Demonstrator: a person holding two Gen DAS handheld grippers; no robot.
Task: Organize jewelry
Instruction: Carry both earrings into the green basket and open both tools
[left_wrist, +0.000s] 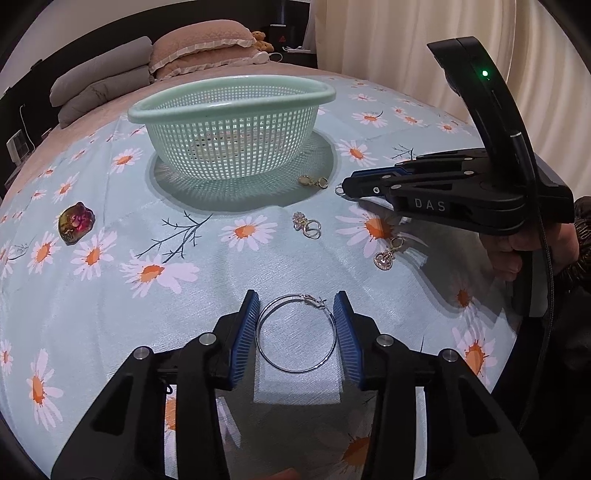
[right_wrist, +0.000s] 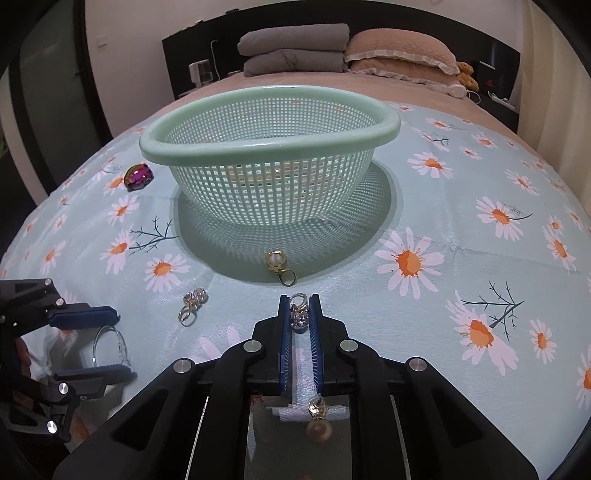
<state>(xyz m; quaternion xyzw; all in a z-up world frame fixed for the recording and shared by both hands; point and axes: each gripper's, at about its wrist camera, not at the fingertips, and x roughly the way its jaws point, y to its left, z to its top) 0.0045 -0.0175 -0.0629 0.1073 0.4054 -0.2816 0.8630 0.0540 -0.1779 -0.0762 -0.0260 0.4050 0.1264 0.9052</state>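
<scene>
Jewelry scattered on a daisy-print bedspread (right_wrist: 443, 206) in front of a mint-green mesh basket (right_wrist: 269, 147).

Left gripper (left_wrist: 297, 325) rests with its blue pads spread wide on either side of a silver hoop earring (left_wrist: 297, 334), barely touching it. Right gripper (right_wrist: 299, 314) has its pads nearly closed on a rhinestone charm (right_wrist: 299, 317). A pearl charm (right_wrist: 279, 266) lies by the basket's near side, a crystal charm (right_wrist: 192, 306) between the grippers, and an iridescent cat-shaped clip (right_wrist: 138, 177) near the cloth's left edge.
</scene>
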